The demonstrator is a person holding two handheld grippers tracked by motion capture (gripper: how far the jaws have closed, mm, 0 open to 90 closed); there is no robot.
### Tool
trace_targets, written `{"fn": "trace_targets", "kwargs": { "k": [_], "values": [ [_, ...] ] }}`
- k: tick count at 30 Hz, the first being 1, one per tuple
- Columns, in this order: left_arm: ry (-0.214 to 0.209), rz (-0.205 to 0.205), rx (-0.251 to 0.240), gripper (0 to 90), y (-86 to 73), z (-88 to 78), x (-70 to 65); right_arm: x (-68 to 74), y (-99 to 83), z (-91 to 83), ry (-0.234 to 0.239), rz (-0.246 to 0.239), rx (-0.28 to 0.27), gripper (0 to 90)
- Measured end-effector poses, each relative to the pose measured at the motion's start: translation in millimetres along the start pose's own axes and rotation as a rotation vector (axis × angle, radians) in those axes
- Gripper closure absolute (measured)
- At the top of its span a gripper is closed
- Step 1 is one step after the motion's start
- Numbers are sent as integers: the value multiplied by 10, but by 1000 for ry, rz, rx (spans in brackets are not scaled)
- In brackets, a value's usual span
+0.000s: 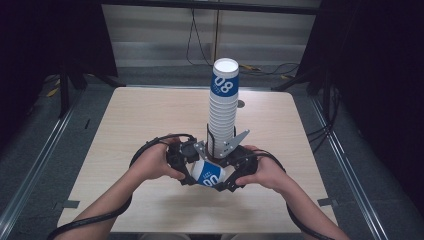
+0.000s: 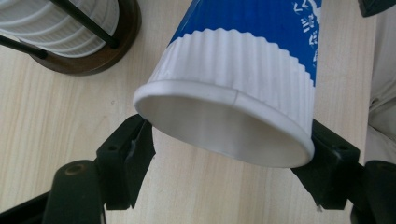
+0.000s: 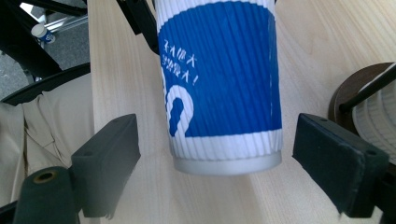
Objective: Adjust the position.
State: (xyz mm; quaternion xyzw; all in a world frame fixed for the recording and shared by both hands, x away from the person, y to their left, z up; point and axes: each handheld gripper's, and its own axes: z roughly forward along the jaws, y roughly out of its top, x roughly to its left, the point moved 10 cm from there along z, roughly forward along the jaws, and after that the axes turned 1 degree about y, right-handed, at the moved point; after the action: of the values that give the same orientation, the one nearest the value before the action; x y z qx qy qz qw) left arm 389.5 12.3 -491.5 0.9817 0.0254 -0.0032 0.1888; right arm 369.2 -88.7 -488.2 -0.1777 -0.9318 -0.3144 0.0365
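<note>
Nearest the person, a single blue-and-white paper cup (image 1: 207, 173) lies on its side just above the table (image 1: 150, 115), held between the two grippers.

Left gripper (image 1: 184, 167): in the left gripper view its jaws pinch the cup (image 2: 243, 88) at the open rim, one pad on each side of the mouth, the rim squeezed to an oval. Narrow gap, firm hold. The left hand (image 1: 152, 162) wraps the gripper body.

Right gripper (image 1: 227, 177): in the right gripper view its jaws stand wide apart, flanking the cup's (image 3: 222, 93) closed base end. Both pads are clear of the ribbed wall, with table showing between pad and cup on each side. No grip. The right hand (image 1: 262, 172) holds the body.

Just beyond the grippers, a tall stack of cups (image 1: 223, 105) stands upright in a round brown base with thin black guide rods (image 2: 88, 21). The top cup is printed "08". The stack is just beside the held cup, not touching it.

Farther off: floor and cables (image 1: 200, 40) behind the table.
</note>
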Motion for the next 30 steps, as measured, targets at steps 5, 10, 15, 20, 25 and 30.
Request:
{"fn": "trace_targets", "kwargs": {
  "k": [5,10,15,20,25,30],
  "values": [
    [0,4,2,261,12,3,0,-10,14,22,2,-11,18,143],
    [-2,4,-1,260,14,14,-11,2,18,46,11,-11,34,146],
    [-3,14,-2,259,27,19,-23,4,15,65,17,-12,43,156],
    [-4,16,-10,257,41,9,-19,16,20,84,31,-9,53,170],
    [-4,20,-10,257,37,8,-21,10,27,100,35,-5,54,180],
    [-5,25,-11,257,45,-3,-23,0,19,117,27,-1,69,191]
  ]
}}
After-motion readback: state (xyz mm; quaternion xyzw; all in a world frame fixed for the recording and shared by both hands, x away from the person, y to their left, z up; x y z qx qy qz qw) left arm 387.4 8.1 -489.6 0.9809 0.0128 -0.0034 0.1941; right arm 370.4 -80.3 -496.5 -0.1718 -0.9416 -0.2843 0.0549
